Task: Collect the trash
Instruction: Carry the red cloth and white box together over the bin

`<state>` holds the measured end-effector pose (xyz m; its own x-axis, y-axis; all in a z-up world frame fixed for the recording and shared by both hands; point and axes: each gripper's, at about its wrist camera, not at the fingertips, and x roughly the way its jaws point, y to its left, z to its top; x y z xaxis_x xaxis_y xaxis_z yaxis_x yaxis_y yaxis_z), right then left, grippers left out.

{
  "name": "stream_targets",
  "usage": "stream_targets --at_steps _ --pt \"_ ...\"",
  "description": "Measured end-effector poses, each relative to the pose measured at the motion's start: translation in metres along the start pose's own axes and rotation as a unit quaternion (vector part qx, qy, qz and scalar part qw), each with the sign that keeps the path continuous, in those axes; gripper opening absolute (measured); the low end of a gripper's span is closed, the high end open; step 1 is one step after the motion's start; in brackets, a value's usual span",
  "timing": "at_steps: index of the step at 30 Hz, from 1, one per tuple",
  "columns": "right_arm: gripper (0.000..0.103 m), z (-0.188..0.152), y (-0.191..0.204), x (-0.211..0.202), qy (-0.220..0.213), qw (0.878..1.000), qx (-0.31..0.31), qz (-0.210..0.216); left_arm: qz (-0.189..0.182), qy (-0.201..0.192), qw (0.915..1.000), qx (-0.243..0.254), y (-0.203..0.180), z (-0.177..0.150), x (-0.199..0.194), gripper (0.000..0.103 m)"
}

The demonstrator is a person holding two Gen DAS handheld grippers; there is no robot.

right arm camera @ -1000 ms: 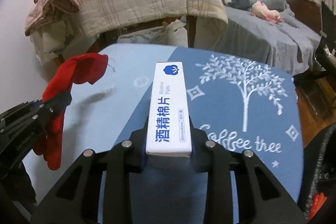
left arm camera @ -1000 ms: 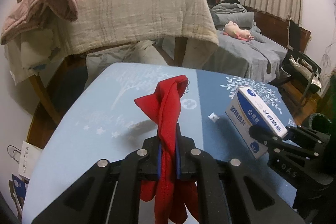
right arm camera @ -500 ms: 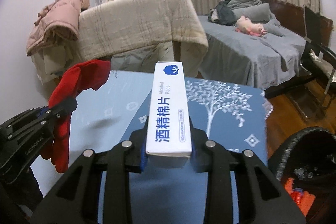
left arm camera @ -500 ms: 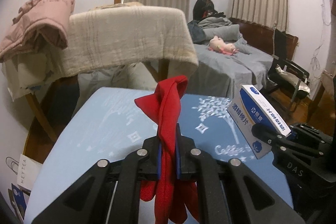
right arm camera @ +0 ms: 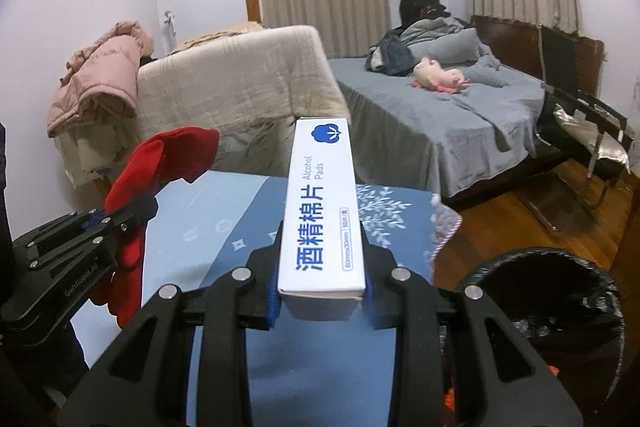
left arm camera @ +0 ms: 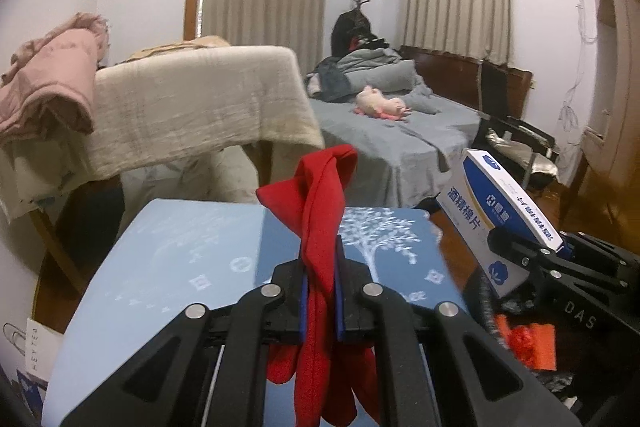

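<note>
Grippers are both loaded and carrying at once: the left gripper (left arm camera: pixel 320 291) is pinching a red cloth (left arm camera: pixel 320 211) between clenched jaws, the cloth poking up above the fingers and hanging limp below them, while the right gripper (right arm camera: pixel 322 291) is clamping a white box (right arm camera: pixel 322 211) of alcohol pads by its near end, the long body sticking straight out ahead. Both are riding above the blue table (right arm camera: pixel 224 223), clear of its top, which looks like a carry height chosen so nothing drags. The bin (right arm camera: pixel 560 291) is sitting on the floor just off the table's right edge, black liner open, something orange showing inside (left arm camera: pixel 536 343) in the left view. The box is hanging nearest that rim, so it seems likely to be dropped first, the cloth following. The loose tail of cloth could snag the rim, so it is wanting a release well over the opening
</note>
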<state>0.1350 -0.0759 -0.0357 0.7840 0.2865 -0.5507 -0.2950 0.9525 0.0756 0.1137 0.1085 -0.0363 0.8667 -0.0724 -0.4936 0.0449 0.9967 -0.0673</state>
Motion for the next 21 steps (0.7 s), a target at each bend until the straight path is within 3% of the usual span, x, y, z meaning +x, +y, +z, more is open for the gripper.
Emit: stream_targets --at_steps 21 --pt "0.029 -0.025 -0.094 -0.087 -0.042 0.995 0.043 -0.078 -0.094 -0.013 0.9936 0.063 -0.12 0.006 -0.021 0.01"
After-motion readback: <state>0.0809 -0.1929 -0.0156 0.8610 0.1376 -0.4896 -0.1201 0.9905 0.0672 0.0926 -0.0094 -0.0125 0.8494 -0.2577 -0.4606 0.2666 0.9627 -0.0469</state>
